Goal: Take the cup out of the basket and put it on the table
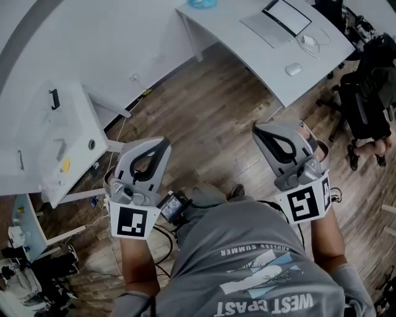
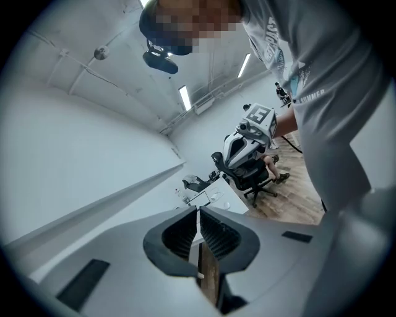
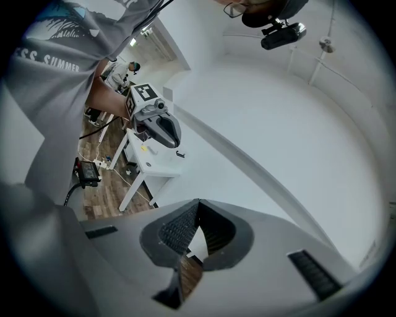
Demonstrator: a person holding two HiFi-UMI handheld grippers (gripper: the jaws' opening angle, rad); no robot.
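Head view shows the left tool [image 1: 162, 143] and right tool [image 1: 258, 130], both with jaws pressed together and empty, over the wooden floor [image 1: 210, 117] short of the white bench [image 1: 223, 28]. A blue thing [image 1: 202, 3] sits at the bench's far edge, cropped; whether it is the cup cannot be told.

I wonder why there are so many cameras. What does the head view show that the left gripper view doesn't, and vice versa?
Only the head view: the small white table and the left gripper seen whole from above. Only the left gripper view: ceiling lights and its own jaws shut together, nothing between them. Both: the right gripper, the white desk, the black office chair and the wooden floor.
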